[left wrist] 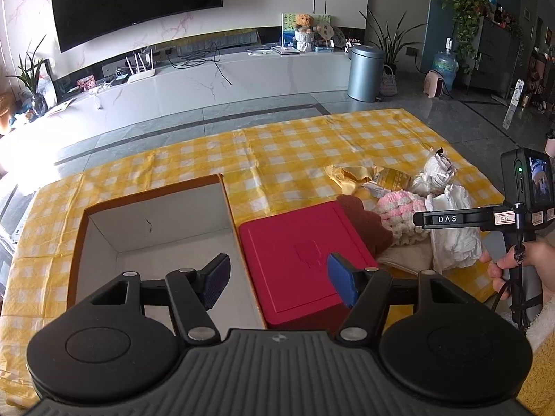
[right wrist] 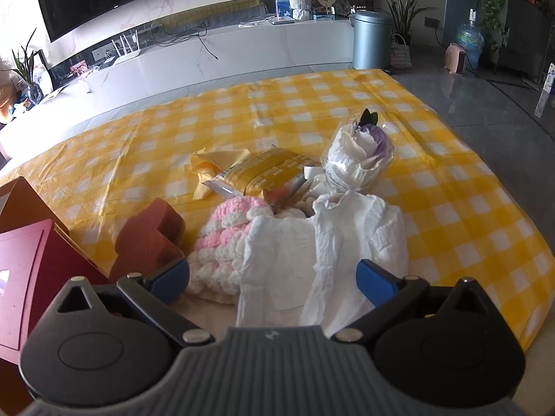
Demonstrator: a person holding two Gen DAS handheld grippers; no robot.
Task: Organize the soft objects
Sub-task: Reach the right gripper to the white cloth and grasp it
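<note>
An open cardboard box point(left wrist: 156, 235) with a white inside lies on the yellow checked cloth, and its red lid point(left wrist: 301, 256) lies beside it. My left gripper point(left wrist: 279, 279) hovers open over the box wall and lid, holding nothing. The pile to the right holds a brown sponge point(right wrist: 149, 239), a pink-and-white knitted piece point(right wrist: 222, 242), a crumpled white cloth point(right wrist: 322, 253), a yellow packet point(right wrist: 263, 173), a yellow cloth point(right wrist: 211, 163) and a wrapped white-and-purple bundle point(right wrist: 360, 152). My right gripper point(right wrist: 274, 279) is open low over the white cloth and the knit, its pads apart from them.
The checked cloth point(right wrist: 451, 190) ends at the right and far edges above grey floor tiles. A hand point(left wrist: 520, 263) holds the right gripper point(left wrist: 426, 219) at the right. Beyond stand a metal bin point(left wrist: 366, 72), a white TV cabinet point(left wrist: 208, 83) and plants.
</note>
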